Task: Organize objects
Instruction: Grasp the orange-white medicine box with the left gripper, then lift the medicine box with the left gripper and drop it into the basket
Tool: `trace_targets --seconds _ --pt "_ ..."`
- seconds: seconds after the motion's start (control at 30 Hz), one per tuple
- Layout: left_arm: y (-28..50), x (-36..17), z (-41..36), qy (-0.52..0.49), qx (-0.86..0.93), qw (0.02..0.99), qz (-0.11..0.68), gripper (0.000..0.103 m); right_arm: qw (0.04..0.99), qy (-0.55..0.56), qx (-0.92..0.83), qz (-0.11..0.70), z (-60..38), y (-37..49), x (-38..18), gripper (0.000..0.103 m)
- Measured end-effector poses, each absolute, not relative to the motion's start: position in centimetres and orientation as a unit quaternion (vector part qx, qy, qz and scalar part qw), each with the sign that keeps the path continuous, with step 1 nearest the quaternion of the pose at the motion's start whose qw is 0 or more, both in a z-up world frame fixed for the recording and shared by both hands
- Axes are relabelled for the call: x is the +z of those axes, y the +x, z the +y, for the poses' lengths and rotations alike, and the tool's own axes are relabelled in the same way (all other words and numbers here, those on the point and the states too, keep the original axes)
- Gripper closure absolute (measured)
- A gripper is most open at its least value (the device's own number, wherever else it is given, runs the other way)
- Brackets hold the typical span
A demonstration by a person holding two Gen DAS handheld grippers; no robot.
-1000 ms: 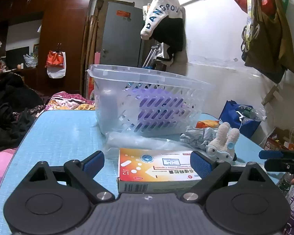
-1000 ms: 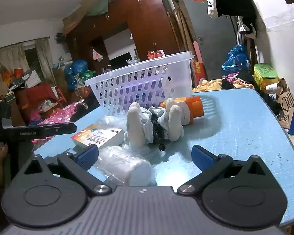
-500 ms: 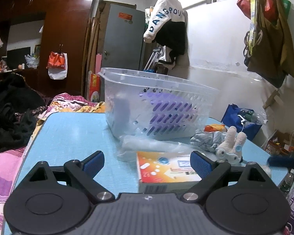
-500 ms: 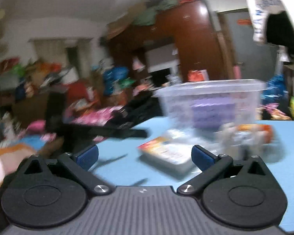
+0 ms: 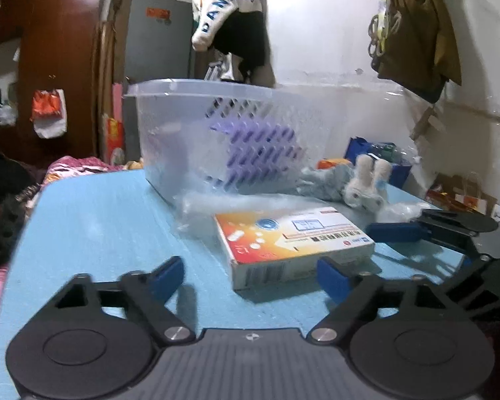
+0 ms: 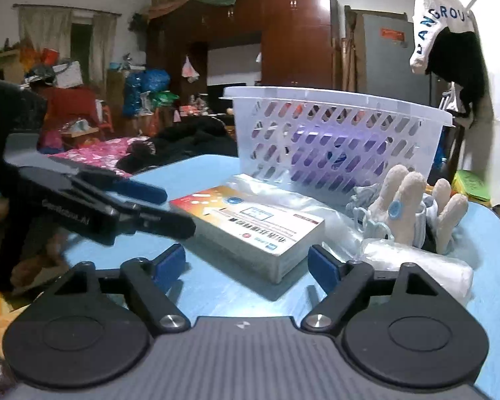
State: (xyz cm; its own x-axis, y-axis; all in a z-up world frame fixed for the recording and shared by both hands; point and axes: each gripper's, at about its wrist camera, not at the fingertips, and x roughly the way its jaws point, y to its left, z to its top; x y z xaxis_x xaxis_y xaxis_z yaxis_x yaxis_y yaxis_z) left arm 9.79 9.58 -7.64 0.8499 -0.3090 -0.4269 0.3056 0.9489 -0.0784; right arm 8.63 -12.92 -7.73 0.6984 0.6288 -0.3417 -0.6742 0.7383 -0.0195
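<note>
While I am looking along the left claw [image 5: 250,275], I am seeing its jaws closing, with the near corner of the box [image 5: 291,240] lying between the blue pads [image 5: 165,278]. The pads are not pressing on it yet, so the claw is holding nothing. The box is lying flat on the blue counter [image 5: 93,220], in front of the basket [image 5: 230,136], and partly on a clear plastic bag [image 5: 216,208]. To the right of the box, the right claw [image 5: 403,231] is reaching in from the side, near the box's far end.

From the right camera, I am seeing the right claw [image 6: 246,261] also closing. The corner of the box [image 6: 250,228] is lying between its pads [image 6: 321,266], but they are not gripping it. The left claw [image 6: 156,210] is coming in from the left, and its fingers are standing at the box's other end; whether they are touching it I cannot tell.

Beside the box, on its right, a plush toy [image 6: 413,206] is lying on grey cloth [image 6: 363,200], and a white roll in plastic [image 6: 420,263] is lying just in front of the toy. The basket [image 6: 333,140] is standing upright behind all of them, with something purple inside. An orange thing behind the toy is mostly hidden.
</note>
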Motion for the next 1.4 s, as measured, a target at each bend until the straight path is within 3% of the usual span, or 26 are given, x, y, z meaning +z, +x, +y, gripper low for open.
trace_targets --seconds 0.07,0.13,0.2,0.3,0.43,0.5,1.0,1.4 --pt "9.9 -7.7 9.6 -0.006 -0.162 0.961 0.225 0.024 0.921 -0.080 0.345 0.164 -12.8 8.8 -7.8 0.033" --pt "9.9 -7.9 9.3 -0.002 -0.166 0.960 0.227 0.037 0.918 -0.076 0.349 0.170 -12.8 9.1 -7.9 0.035" --pt "9.8 -7.9 8.8 0.010 -0.175 0.959 0.225 0.042 0.914 -0.071 0.359 0.177 -13.1 9.3 -7.9 0.038" --pt "9.5 -8.0 8.1 0.027 -0.172 0.961 0.214 0.047 0.913 -0.073 0.362 0.175 -13.3 9.3 -8.0 0.038" --pt "8.7 -8.1 8.1 0.033 -0.175 0.964 0.197 0.054 0.915 -0.077 0.359 0.166 -13.8 9.2 -8.0 0.050" --pt "8.3 -8.2 7.9 0.040 -0.169 0.966 0.191 0.057 0.914 -0.070 0.363 0.166 -14.3 9.3 -7.8 0.050" --pt "5.9 -4.3 6.5 0.057 -0.141 0.980 0.128 0.059 0.916 -0.061 0.378 0.120 -15.5 8.6 -4.3 0.053" --pt "11.9 7.0 5.1 0.072 -0.109 0.988 0.083 0.064 0.910 -0.108 0.393 0.070 -15.5 15.9 7.6 0.053"
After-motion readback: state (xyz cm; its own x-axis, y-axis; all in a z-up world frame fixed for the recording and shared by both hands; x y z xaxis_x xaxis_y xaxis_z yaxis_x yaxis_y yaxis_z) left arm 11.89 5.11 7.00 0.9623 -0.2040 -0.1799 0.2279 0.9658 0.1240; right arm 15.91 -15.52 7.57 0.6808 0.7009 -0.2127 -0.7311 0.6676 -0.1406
